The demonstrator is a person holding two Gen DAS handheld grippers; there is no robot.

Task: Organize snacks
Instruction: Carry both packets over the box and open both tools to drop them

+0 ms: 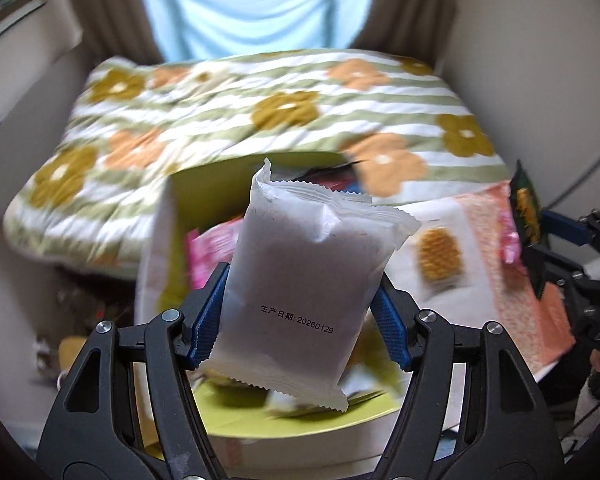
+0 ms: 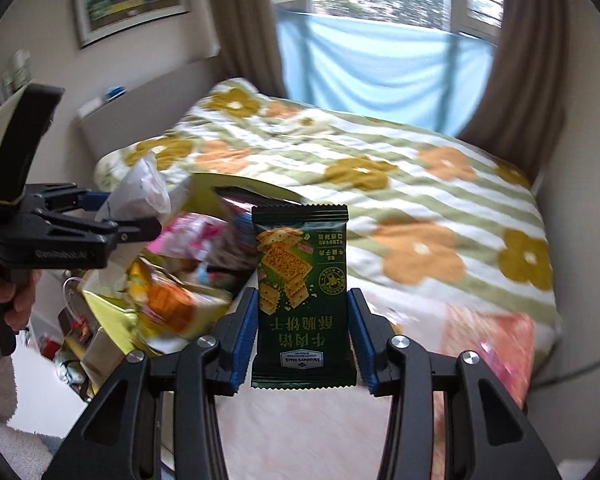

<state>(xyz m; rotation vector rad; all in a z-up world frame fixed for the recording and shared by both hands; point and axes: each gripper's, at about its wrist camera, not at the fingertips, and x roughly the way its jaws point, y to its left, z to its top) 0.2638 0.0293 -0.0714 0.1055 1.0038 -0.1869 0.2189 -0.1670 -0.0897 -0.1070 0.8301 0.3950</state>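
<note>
Clamped between the blue ribbed pads of the left gripper [image 1: 300,312] was a white frosted plastic snack pouch [image 1: 300,280], held above an open yellow-green cardboard box [image 1: 204,200] of mixed snacks. A dark green cracker packet [image 2: 302,300] was gripped by the closed right gripper [image 2: 302,336], the floral striped quilt [image 2: 420,200] lying at twelve o'clock.

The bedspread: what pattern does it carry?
The bedspread has green-and-white stripes with mustard and orange flowers, clearest in the right wrist view.
</note>
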